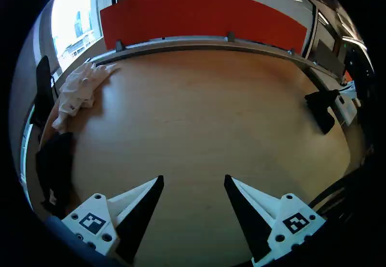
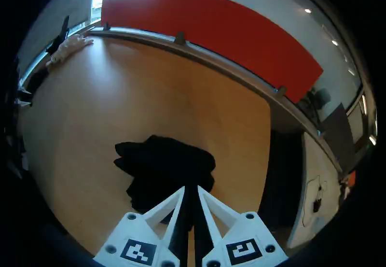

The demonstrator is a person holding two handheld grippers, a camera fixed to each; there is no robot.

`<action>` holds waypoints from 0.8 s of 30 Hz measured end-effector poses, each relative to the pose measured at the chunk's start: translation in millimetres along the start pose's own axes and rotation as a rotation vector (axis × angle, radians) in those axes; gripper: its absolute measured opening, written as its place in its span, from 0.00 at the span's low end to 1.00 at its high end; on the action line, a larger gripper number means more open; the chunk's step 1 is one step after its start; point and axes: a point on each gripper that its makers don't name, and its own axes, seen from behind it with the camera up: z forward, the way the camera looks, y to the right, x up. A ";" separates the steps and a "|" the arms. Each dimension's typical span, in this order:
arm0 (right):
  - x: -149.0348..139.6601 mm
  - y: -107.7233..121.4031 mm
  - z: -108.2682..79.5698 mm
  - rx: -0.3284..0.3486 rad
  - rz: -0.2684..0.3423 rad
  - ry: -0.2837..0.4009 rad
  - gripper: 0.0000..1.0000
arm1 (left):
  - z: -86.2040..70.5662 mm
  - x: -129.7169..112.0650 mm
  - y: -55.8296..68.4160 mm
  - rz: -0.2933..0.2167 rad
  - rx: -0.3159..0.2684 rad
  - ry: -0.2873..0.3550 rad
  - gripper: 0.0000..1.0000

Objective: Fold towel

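Black and crumpled, the towel (image 2: 166, 168) lies in a loose heap on the wooden worktop (image 2: 144, 98), right at the tips of the right gripper (image 2: 191, 190). Its jaws are drawn together to a thin dark slit, and we cannot tell whether a fold of cloth is caught between them or whether they only sit over its near edge. The left gripper (image 1: 194, 182) hangs over bare wood with its jaws spread wide and nothing between them. Far off to their right a dark lump (image 1: 321, 107) sits by the worktop's edge, which we take to be the same towel. A white cloth (image 1: 79, 88) lies well beyond the left jaw, far ahead. We judge the towel light, soft and limp: it should sag and bunch rather than keep a shape. We would look for a hem or corner along the heap's outline and pinch a single layer there. The other jaws would take a second corner, so the cloth can be drawn flat before folding.
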 end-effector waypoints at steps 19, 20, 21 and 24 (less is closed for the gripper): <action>-71.5 -8.3 21.4 0.009 0.090 -0.117 0.04 | -3.3 -1.9 -5.2 0.015 0.011 -0.004 0.93; -74.5 -9.1 22.2 0.011 0.093 -0.122 0.04 | -3.5 -2.0 -5.6 0.014 0.011 -0.004 0.93; -77.3 -9.9 23.0 0.012 0.096 -0.127 0.04 | -3.8 -2.1 -5.9 0.013 0.012 -0.004 0.93; -83.7 -11.2 25.6 0.013 0.105 -0.137 0.04 | -4.0 -2.9 -6.5 0.014 0.013 -0.007 0.93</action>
